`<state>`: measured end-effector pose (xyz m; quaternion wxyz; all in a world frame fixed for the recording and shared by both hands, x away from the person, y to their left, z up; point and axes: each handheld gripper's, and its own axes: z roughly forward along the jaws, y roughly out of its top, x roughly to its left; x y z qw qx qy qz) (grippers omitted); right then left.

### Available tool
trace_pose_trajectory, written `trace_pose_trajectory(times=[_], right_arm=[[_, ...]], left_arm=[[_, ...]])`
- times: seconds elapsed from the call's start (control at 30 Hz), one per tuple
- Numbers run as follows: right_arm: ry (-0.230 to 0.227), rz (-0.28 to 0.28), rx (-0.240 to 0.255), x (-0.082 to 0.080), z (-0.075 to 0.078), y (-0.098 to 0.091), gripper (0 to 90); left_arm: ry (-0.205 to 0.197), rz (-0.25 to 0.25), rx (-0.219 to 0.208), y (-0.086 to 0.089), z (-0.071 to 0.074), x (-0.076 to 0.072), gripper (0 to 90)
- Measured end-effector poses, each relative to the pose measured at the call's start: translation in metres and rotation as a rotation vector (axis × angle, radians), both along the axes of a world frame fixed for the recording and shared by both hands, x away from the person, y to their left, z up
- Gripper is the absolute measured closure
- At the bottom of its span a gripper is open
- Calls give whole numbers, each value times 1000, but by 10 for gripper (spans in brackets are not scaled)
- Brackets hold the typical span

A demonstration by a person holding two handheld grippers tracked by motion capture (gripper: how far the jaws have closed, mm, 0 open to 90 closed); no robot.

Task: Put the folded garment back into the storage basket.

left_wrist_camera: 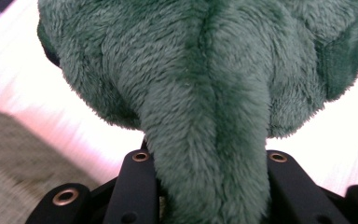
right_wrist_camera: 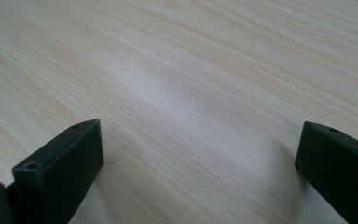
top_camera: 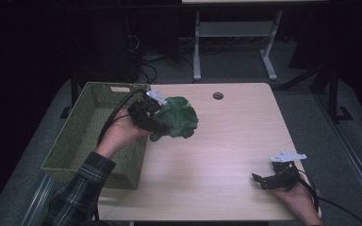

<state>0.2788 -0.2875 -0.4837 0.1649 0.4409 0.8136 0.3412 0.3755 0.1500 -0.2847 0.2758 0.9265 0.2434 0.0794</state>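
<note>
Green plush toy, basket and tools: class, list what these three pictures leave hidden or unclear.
- Green plush toy: its shape; the left gripper view cuts it off at the top edge.
- Left tool: in the high view, the toy covers its tips.
- Woven basket: the forearm hides part of its floor.
- Right tool: too small and dark in the high view.

Dark green plush [top_camera: 176, 117], fuzzy nap. Olive-green woven basket [top_camera: 70, 146]. Pale wood table [top_camera: 226, 136], fine straight grain. Black grippers, left [top_camera: 146, 115] and right [top_camera: 264, 180], grey plate on each. Green-and-dark plaid sleeve [top_camera: 78, 193]. Grey floor [top_camera: 349, 188].
</note>
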Motion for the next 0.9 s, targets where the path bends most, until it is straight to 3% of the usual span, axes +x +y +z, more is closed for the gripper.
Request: trace_pose_trajectory(times=[0.47, 0.9], right_arm=[[0, 0, 0, 0, 0, 0, 6], [0, 0, 0, 0, 0, 0, 6]], left_arm=[[-36, 139, -30, 61, 8, 1, 686], [-38, 286, -56, 119, -8, 1, 687]])
